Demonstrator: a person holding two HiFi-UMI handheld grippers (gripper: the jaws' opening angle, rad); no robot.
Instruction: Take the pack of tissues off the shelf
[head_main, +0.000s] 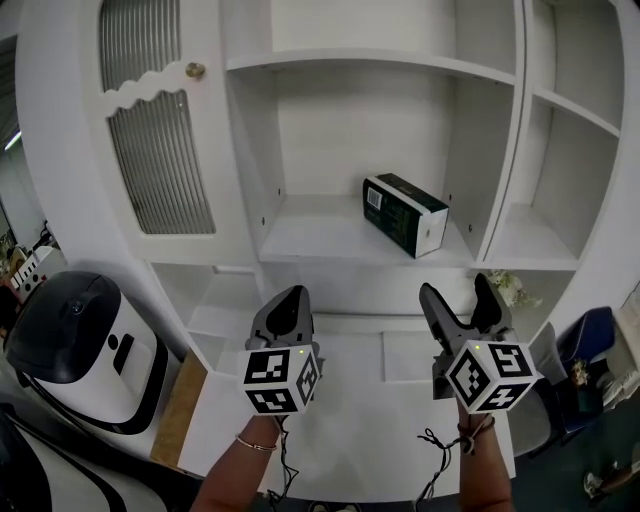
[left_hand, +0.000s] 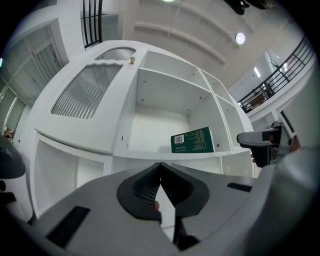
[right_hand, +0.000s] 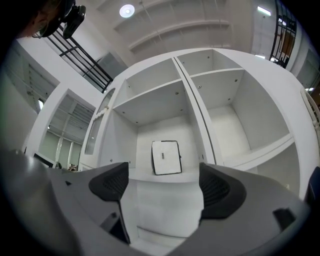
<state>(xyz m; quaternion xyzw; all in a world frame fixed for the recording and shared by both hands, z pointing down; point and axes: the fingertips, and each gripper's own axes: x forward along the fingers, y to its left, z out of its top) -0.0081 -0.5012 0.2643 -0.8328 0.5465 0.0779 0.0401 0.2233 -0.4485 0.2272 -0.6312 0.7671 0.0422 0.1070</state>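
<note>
A dark green pack of tissues (head_main: 406, 214) with a white end face lies on the middle shelf (head_main: 320, 240) of a white cabinet, toward the shelf's right side. In the left gripper view the tissue pack (left_hand: 193, 140) shows its green printed side; in the right gripper view the tissue pack (right_hand: 166, 157) shows its white end. My left gripper (head_main: 287, 309) hovers below and left of the pack, jaws shut with nothing in them. My right gripper (head_main: 460, 300) hangs below the pack, its jaws wide open and empty, aimed at it.
A ribbed-glass cabinet door (head_main: 155, 150) with a brass knob (head_main: 195, 70) stands left of the shelf. More white compartments (head_main: 570, 190) open on the right. A white and black machine (head_main: 85, 345) sits low on the left. A lower white ledge (head_main: 340, 400) lies under both grippers.
</note>
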